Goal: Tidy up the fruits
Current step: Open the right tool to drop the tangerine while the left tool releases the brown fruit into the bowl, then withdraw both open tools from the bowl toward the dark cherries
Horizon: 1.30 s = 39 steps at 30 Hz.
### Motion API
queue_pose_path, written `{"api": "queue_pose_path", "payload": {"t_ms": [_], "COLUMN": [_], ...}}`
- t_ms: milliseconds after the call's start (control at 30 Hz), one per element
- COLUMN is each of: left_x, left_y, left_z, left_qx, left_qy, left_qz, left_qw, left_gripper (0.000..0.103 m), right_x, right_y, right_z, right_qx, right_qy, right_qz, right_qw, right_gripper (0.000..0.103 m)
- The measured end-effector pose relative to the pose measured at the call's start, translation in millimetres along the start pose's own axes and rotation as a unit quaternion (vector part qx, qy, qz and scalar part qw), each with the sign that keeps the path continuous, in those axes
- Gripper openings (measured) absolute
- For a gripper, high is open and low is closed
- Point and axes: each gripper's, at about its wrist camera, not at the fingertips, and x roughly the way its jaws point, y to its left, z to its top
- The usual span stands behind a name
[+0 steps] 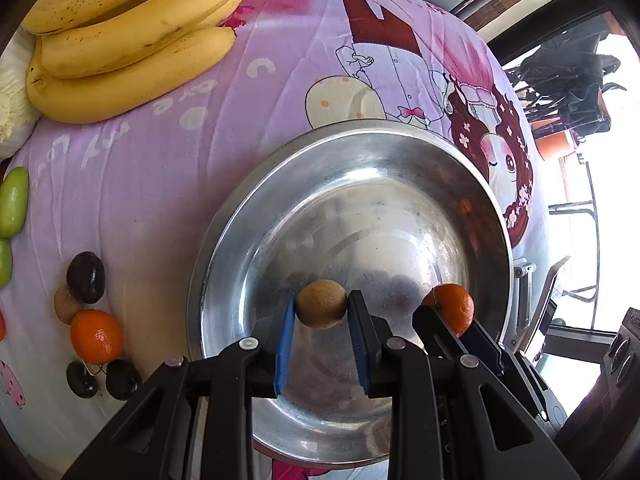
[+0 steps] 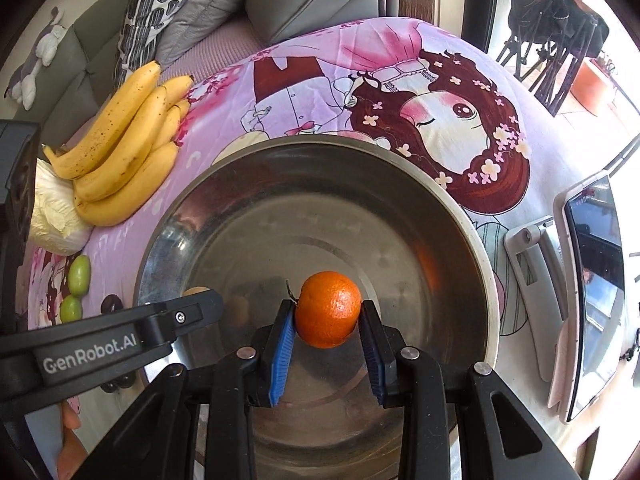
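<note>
My left fingers [image 1: 321,307] gripped a small brown fruit [image 1: 321,305] over the steel bowl [image 1: 472,184], low in the frame. My right fingers [image 2: 328,314] clamped an orange [image 2: 329,309] over the same bowl, ready for dropping in. Bananas [image 1: 132,40] waited upper left. The dark fruits [image 1: 85,277] at left were possibly plums.

Left tool [image 1: 322,310] clamped; right tool [image 2: 328,314] likewise

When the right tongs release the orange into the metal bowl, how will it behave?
The orange is round, so it will probably roll. The metal bowl looks smooth and dished, so it likely settles toward the middle. Its firm peel should survive.
</note>
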Motion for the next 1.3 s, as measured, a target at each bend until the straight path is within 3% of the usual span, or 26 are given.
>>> {"api": "queue_pose_path", "payload": {"t_ms": [267, 333, 400, 467, 600, 700, 967, 1300], "left_x": [-1.7, -6.2, -11.6, -17.7, -31.0, -40.1, -50.9, -56.3], "left_y": [-7.0, -6.5, -4.5, -2.4, 8.5, 20.9, 65.8, 94.0], "left_z": [0.7, -2.8, -5.4, -8.6, -19.9, -28.2, -54.9, -66.9], "left_qx": [0.001, -0.001, -0.004, -0.007, -0.022, -0.033, -0.078, -0.116], "left_qy": [-0.006, -0.007, -0.014, -0.022, -0.041, -0.058, -0.086, -0.119], "left_qz": [0.003, 0.006, 0.011, 0.007, 0.019, 0.039, 0.043, 0.073], "left_qw": [1.0, 1.0, 0.9998, 0.9997, 0.9987, 0.997, 0.9923, 0.9834], "left_gripper": [0.028, 0.036, 0.045, 0.048, 0.066, 0.069, 0.083, 0.089], "right_x": [-2.6, -4.8, -7.4, -10.4, -15.9, -15.8, -21.1, -20.0], "right_y": [-1.8, -1.6, -1.3, -1.2, 0.8, 4.9, 22.2, 39.3], "right_z": [1.3, 1.9, 2.4, 2.1, 0.4, -1.7, -11.9, -20.4], "right_qx": [0.001, 0.0, -0.002, -0.003, -0.006, -0.013, -0.041, -0.064], "right_qy": [0.0, -0.003, -0.007, -0.01, -0.014, -0.011, -0.012, -0.006], "right_qz": [-0.006, -0.004, -0.005, -0.006, -0.004, -0.006, -0.003, 0.005], "right_qw": [1.0, 1.0, 1.0, 1.0, 1.0, 1.0, 0.999, 0.998], "right_gripper": [0.036, 0.04, 0.048, 0.061, 0.062, 0.066, 0.072, 0.08]}}
